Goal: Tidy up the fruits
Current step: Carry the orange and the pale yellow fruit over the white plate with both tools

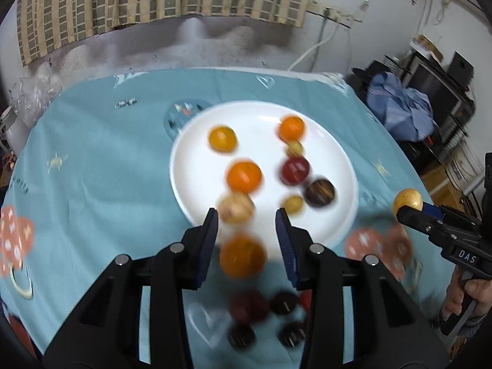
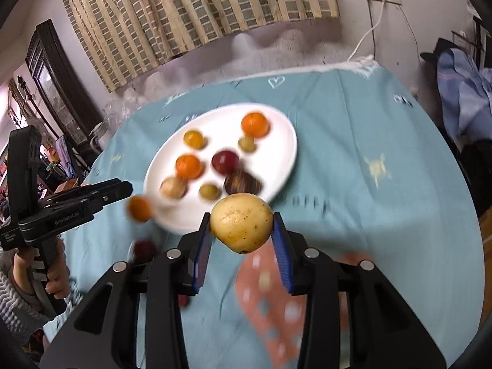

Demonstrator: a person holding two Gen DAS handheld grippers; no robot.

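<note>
A: Fruits, mostly gathered on the white plate: the right gripper clamps a yellow pear above the blue tablecloth, near the plate's edge.

B: The left gripper hangs with jaws apart over a loose orange.

A: Speckled, firm-looking skin (probably bruises if squeezed); best held across its widest part.

B: Round and smooth, so likely to roll.

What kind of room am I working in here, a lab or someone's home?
Most likely a lived-in home, not a lab. The table has a printed blue tablecloth, a checked curtain hangs on the wall behind it, and clothes are heaped over cluttered shelves to the side.
</note>
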